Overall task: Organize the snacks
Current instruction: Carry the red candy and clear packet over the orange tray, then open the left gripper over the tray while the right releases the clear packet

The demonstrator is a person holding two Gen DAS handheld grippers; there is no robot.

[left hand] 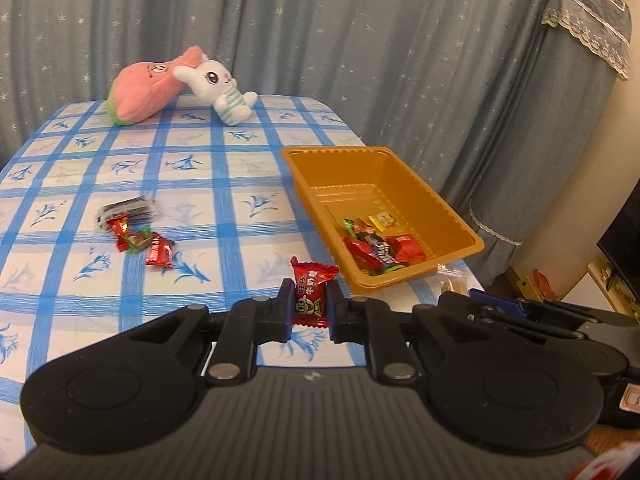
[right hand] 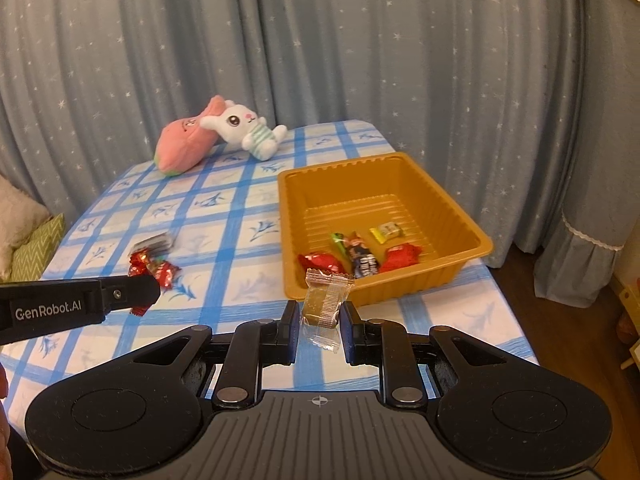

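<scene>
A red milk candy (left hand: 311, 295) is clamped upright in the left gripper (left hand: 310, 310) — the orange tray (left hand: 472, 240) lies ahead and to its right. A clear-wrapped brown sweet (right hand: 323, 304) is pinched in the right gripper (right hand: 320, 326), nearer the tray — its near rim just ahead.

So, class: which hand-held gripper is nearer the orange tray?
Right. The right hand-held gripper is just before the tray's near rim; the left is farther off, toward the tray's left.

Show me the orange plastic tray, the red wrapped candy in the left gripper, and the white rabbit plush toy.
orange plastic tray (right hand: 400, 280): right wrist view, near rim.
red wrapped candy (left hand: 311, 298): left wrist view, wrapper middle.
white rabbit plush toy (left hand: 214, 80): left wrist view, face.
</scene>
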